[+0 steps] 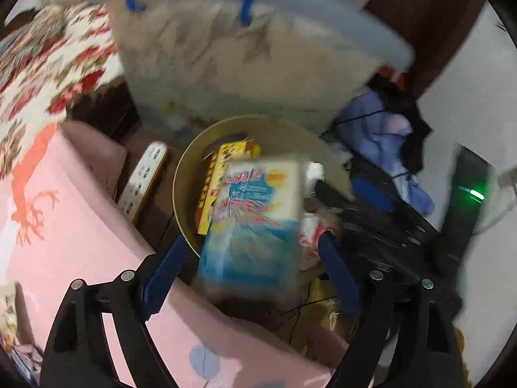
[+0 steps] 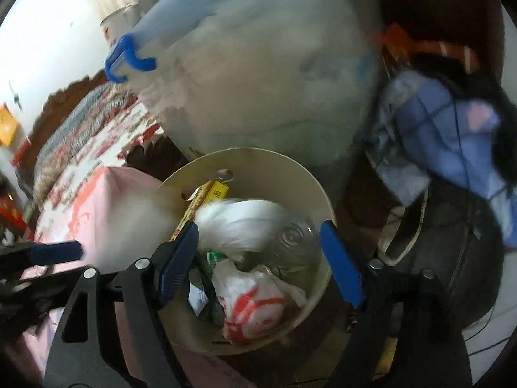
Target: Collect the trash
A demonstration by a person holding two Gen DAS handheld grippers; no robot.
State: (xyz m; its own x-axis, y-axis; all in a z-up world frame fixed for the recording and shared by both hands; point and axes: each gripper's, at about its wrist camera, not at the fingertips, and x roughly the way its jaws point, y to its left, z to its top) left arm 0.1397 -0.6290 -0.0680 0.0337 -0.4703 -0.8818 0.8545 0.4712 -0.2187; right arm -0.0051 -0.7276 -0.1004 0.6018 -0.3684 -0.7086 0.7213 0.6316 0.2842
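A beige round bin [image 1: 181,174] [image 2: 290,168] sits below both grippers. My left gripper [image 1: 252,237] is open above it. A blurred blue and white packet [image 1: 252,213] hangs between its fingers with a gap on each side. My right gripper [image 2: 260,225] is open over the same bin. A blurred white crumpled wrapper [image 2: 239,223] lies between its fingers, beside a clear plastic bottle [image 2: 297,239]. The bin also holds a yellow box [image 1: 223,161] [image 2: 216,190] and a white bag with red print [image 2: 258,304]. A left gripper finger [image 2: 55,252] shows at the left edge.
A large translucent storage box [image 1: 242,74] [image 2: 258,80] with a blue handle stands right behind the bin. A pink cloth surface [image 1: 80,226] lies to the left, with a power strip [image 1: 142,181] beside the bin. Blue clothes [image 1: 381,135] and a black bag [image 1: 387,236] crowd the right.
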